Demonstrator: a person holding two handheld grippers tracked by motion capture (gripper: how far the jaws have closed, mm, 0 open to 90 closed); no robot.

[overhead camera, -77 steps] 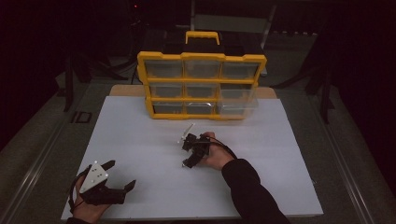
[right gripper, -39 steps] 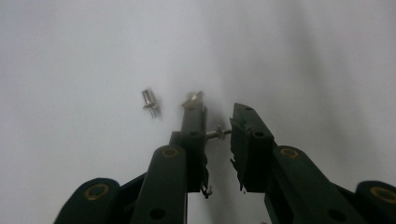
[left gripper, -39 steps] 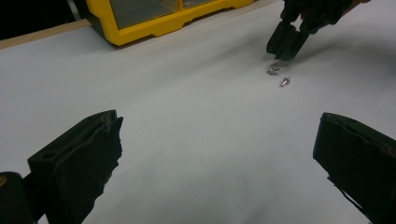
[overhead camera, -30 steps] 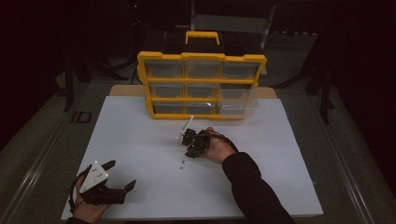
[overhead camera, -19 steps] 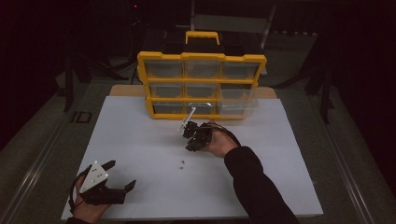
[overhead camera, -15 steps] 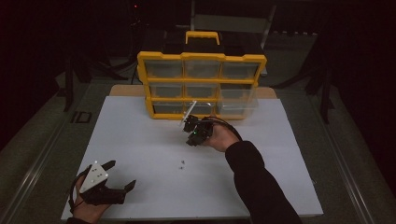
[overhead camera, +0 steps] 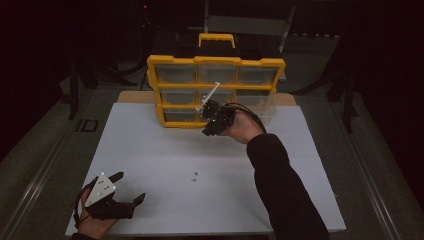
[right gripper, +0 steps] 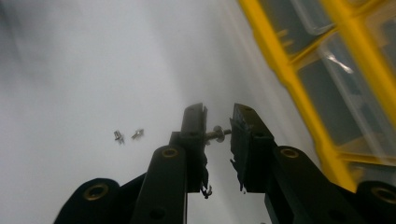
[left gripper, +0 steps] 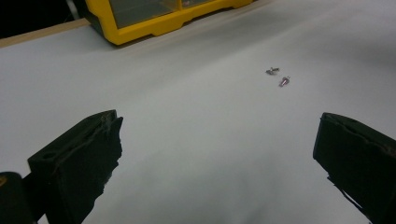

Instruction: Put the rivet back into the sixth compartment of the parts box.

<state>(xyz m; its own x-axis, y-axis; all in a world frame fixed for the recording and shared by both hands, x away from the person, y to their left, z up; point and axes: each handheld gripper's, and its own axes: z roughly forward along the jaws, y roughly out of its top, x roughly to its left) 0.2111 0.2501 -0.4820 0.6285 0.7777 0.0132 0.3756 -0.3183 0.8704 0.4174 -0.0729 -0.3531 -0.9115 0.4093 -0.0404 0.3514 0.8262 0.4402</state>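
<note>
A small metal screw [right gripper: 215, 134] sits crosswise between the two pads of my right gripper [right gripper: 218, 122], which is shut on it. In the high view my right gripper [overhead camera: 210, 127] hangs in the air just in front of the bottom row of the yellow compartment organizer [overhead camera: 215, 62]. Two more small screws [overhead camera: 194, 176] lie loose on the white sheet, also seen from the left gripper view as the screws [left gripper: 279, 76] and below my right jaws as the screws [right gripper: 127, 136]. My left gripper [overhead camera: 131, 187] rests at the near left corner, open, nothing between its jaws [left gripper: 217, 140].
The organizer [right gripper: 299, 93] stands upright at the far edge of the white sheet [overhead camera: 165, 150], with clear lids over its compartments and a handle on top. Its yellow base [left gripper: 154, 21] lies far ahead of my left gripper. Dark floor surrounds the table.
My right gripper has risen from the sheet and moved away toward the organizer with the screw in it. The two loose screws stay behind. The left gripper has not moved.
</note>
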